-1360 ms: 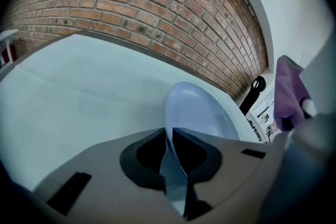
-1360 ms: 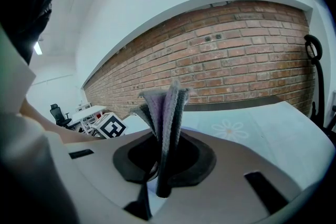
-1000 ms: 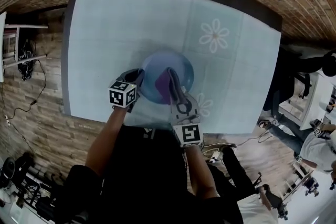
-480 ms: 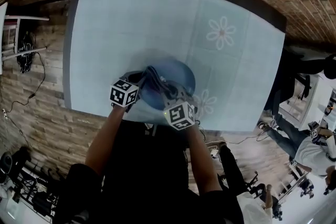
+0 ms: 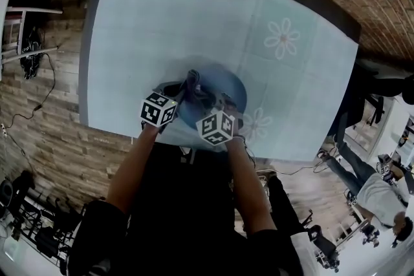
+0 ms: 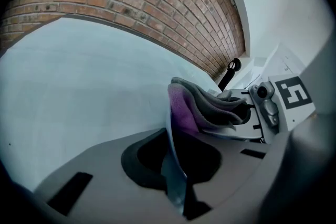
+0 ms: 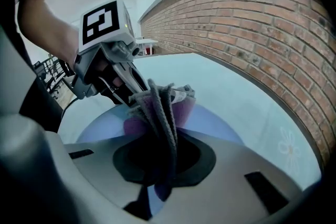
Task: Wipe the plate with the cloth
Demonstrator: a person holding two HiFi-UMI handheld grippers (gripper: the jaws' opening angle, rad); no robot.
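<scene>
A blue plate [image 5: 223,90] lies near the front edge of the table. My left gripper [image 5: 173,94] is shut on the plate's left rim; in the left gripper view the rim [image 6: 176,181] runs edge-on between its jaws. My right gripper [image 5: 200,95] reaches in from the near side and is shut on a bunched grey and purple cloth [image 7: 157,107]. The cloth [image 6: 185,110] rests against the plate's [image 7: 223,131] inner face at its left, close to the left gripper [image 7: 123,86].
The table wears a pale blue cover [image 5: 162,22] with white flower prints [image 5: 284,37]. A brick wall [image 6: 131,2] runs behind it. Wooden floor with cables [image 5: 39,113] lies to the left; people [image 5: 372,187] are at the right.
My right gripper has sunk, rolled and shifted left across the plate, carrying the cloth toward the left rim. The left gripper has stayed on the rim, barely moving.
</scene>
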